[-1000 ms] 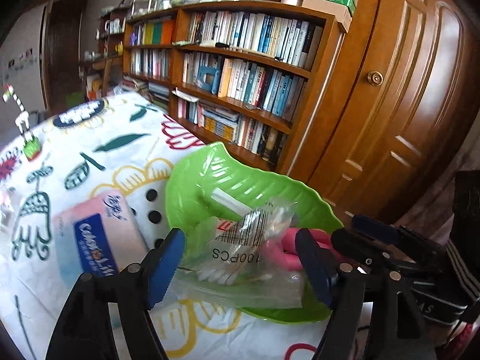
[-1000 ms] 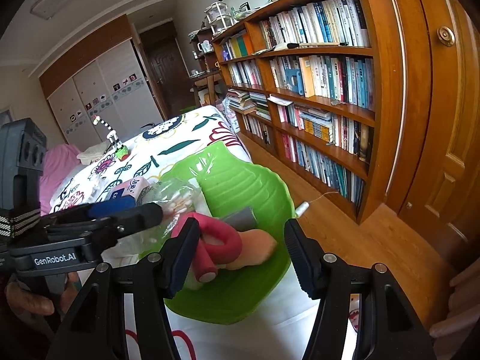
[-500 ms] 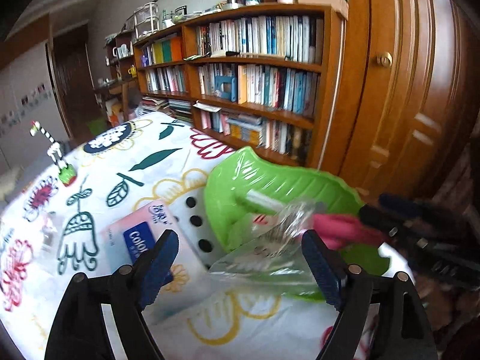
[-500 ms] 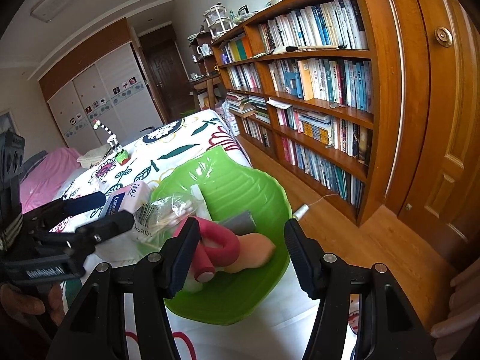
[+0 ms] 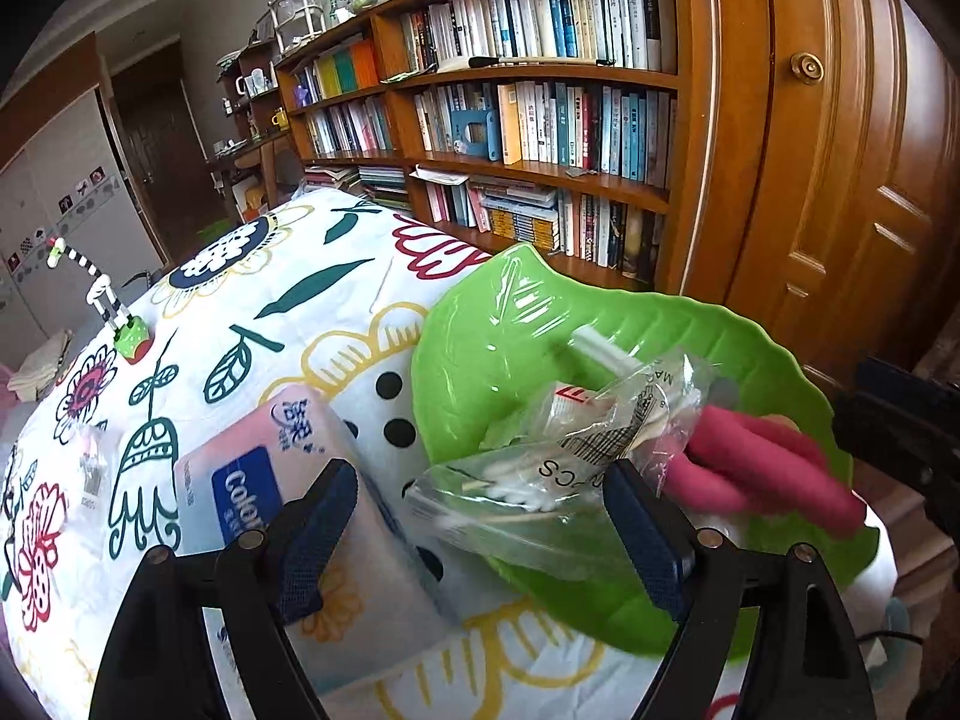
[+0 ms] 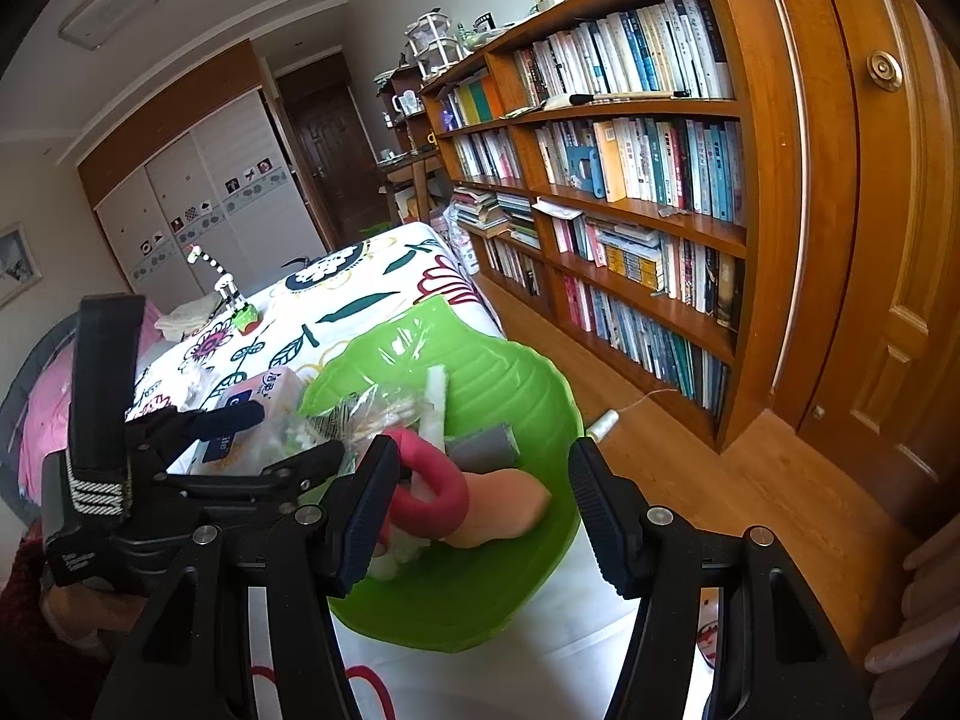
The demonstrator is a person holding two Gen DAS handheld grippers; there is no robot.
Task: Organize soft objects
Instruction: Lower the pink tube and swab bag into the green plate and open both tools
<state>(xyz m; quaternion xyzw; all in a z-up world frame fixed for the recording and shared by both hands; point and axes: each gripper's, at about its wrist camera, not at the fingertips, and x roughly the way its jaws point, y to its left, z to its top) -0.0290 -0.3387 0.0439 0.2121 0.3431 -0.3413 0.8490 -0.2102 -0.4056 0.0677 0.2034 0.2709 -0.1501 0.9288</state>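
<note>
A table draped in a white floral-print cloth (image 5: 336, 300) stands in a room with a long wooden bookshelf (image 6: 630, 192) packed with books along the right wall, a panelled wooden door (image 5: 852, 180) at its near end, and white sliding wardrobes (image 6: 204, 198) at the far left. One green leaf-shaped dish (image 6: 516, 396) sits at the table's near right corner. In it lie one clear bag of cotton swabs (image 5: 570, 456) draped over the left rim, one red looped soft piece (image 6: 438, 486), one peach-coloured soft piece (image 6: 510, 510), one grey piece (image 6: 486, 447) and one white strip (image 6: 435, 402). Just left of the dish rests one pack of tissues (image 5: 264, 480), and a small clear packet (image 5: 93, 468) lies further left. At the far left of the cloth stands one striped toy figure (image 5: 108, 312) on a green base. The left gripper (image 5: 474, 534) is spread wide, empty, above the tissues and swab bag. The right gripper (image 6: 480, 510) is likewise spread, holding nothing, over the dish's soft pieces.
</note>
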